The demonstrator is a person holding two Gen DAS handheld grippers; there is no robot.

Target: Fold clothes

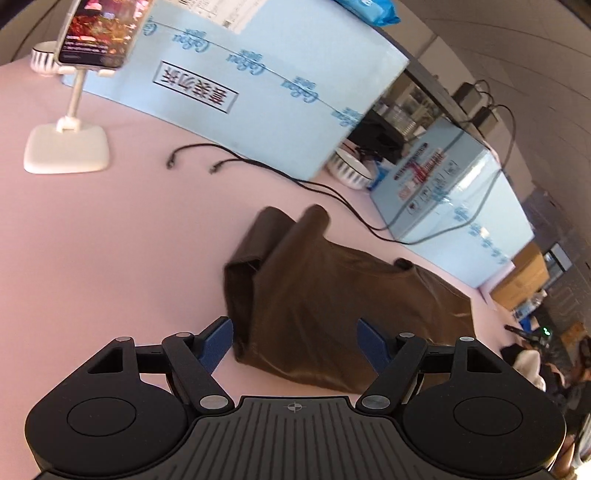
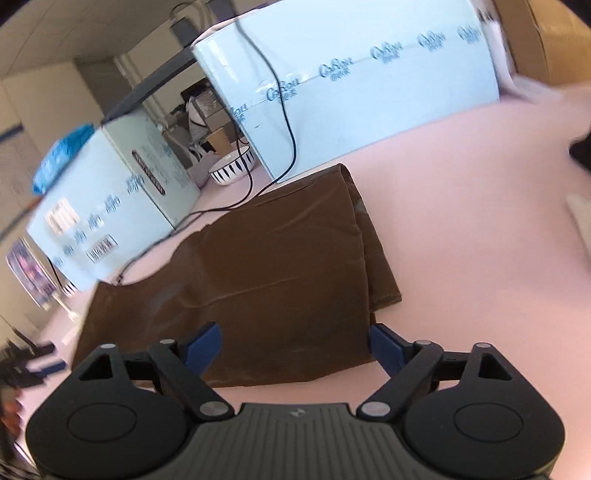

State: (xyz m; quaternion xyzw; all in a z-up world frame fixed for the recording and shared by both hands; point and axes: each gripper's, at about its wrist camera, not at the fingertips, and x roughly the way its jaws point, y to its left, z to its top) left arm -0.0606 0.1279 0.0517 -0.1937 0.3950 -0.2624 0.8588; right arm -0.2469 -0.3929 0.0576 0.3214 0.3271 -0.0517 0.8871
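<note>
Likely to snag the black cables (image 1: 321,188) or drag the half-folded brown garment (image 1: 332,295) askew on the pink table (image 1: 129,240), with left gripper (image 1: 295,343) and right gripper (image 2: 295,347) both spread wide, empty, above its near edge.

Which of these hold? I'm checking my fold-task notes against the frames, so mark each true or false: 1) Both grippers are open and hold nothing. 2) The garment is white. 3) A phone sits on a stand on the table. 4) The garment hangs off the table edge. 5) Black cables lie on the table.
1) True: the left gripper and right gripper both stand open above the brown garment, with no cloth pinched.
2) False: it is brown.
3) True: the phone sits on a white stand.
4) False: it lies partly folded on the pink table.
5) True: black cables run beside the pale blue boxes.
</note>
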